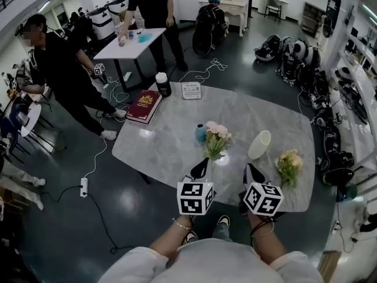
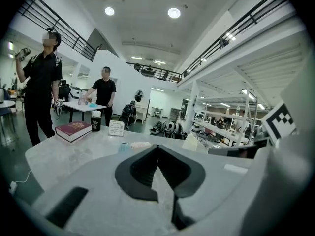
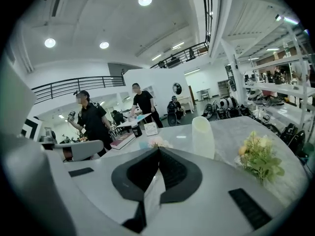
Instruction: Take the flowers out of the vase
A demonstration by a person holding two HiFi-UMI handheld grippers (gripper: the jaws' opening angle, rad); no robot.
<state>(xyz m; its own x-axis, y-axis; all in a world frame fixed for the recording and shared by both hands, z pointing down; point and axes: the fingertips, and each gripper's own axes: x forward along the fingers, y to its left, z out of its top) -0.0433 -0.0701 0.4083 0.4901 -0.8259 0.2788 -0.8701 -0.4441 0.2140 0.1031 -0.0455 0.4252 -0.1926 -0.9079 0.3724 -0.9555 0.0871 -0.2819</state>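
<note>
marble table (image 1: 177, 135) — grey-white top; all places below are given from the white vase (image 1: 259, 144), upright on its right half.
red book (image 1: 144, 106) — well left of the vase and beyond it; gold lettering on the cover, too small to read.
left gripper (image 1: 203, 163) — left of the vase, nearer side; jaws closed together, nothing between; cube with black-and-white square markers.
right gripper (image 1: 248, 168) — just nearer than the vase; jaws likewise pressed together, empty.
yellow flowers (image 1: 289, 165) — lying on the table just right of the vase.
pink flowers (image 1: 217, 139) — left of the vase, beside a small blue vase (image 1: 201, 133).
black jar (image 1: 163, 84) — white lid, far left.
printed card (image 1: 191, 90) — text unreadable.
</note>
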